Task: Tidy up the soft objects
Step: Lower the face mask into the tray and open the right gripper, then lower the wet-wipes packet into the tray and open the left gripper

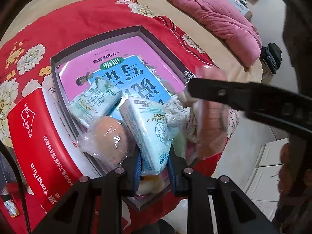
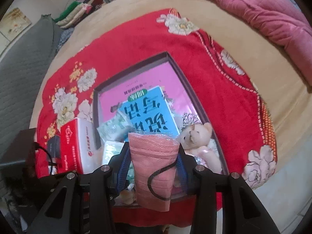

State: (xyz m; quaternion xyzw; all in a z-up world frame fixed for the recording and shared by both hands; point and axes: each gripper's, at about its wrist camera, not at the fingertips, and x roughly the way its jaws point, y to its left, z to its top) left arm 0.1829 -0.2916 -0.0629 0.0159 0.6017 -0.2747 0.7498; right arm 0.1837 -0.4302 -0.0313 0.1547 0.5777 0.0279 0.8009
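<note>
A shallow grey box (image 1: 156, 39) lies on a red flowered blanket and holds a pink and blue book (image 1: 124, 72). My left gripper (image 1: 154, 167) is shut on a pale blue tissue pack (image 1: 150, 128) over the box's near end. A second tissue pack (image 1: 95, 99) and a bagged brown soft ball (image 1: 109, 136) lie beside it. My right gripper (image 2: 154, 156) is shut on a bagged pink face mask (image 2: 154, 165) above the box (image 2: 187, 80). A small cream teddy bear (image 2: 197, 136) lies in the box at the right.
A red and white carton (image 1: 42, 136) stands left of the box, also in the right wrist view (image 2: 72, 146). A pink quilt (image 1: 210, 13) lies at the far side of the bed. White floor tiles (image 1: 269, 165) show at the right.
</note>
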